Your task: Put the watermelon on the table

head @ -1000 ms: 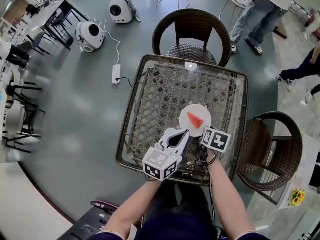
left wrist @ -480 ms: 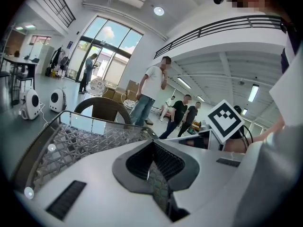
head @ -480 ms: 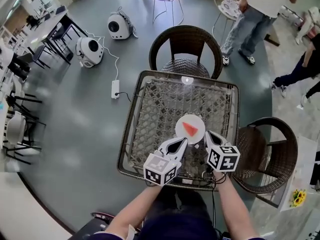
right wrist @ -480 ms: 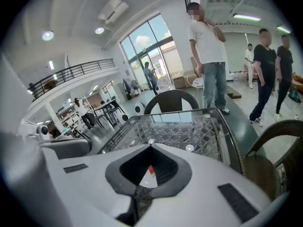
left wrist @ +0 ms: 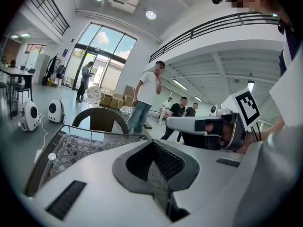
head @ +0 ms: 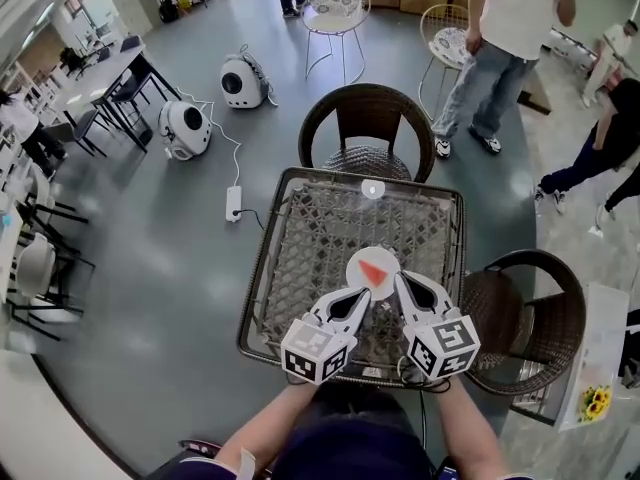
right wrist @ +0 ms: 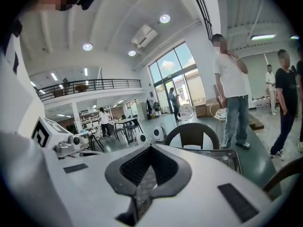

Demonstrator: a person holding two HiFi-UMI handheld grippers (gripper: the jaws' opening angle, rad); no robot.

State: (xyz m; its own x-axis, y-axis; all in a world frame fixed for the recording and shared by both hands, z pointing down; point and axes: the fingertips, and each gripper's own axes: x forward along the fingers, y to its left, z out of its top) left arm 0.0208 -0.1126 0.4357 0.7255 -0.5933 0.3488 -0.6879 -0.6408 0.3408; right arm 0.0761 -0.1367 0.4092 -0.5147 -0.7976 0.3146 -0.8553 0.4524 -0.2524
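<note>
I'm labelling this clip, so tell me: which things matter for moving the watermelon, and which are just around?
Job:
watermelon
plate under it
table
left gripper
right gripper

Just around:
far chair
side chair
white pod
power strip
bystander

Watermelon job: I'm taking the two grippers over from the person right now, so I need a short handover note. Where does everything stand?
Left gripper: jaws shut, holding nothing, over the near part of the table.
Right gripper: jaws shut, empty, beside the left one, tips close to the plate's near rim.
Watermelon: a red slice lying on the white plate near the middle of the table, free of both grippers.
Done: the watermelon looks placed.
Left: probably only drawing the grippers back. Move the slice only if it is wanted on the bare tabletop rather than the plate.
</note>
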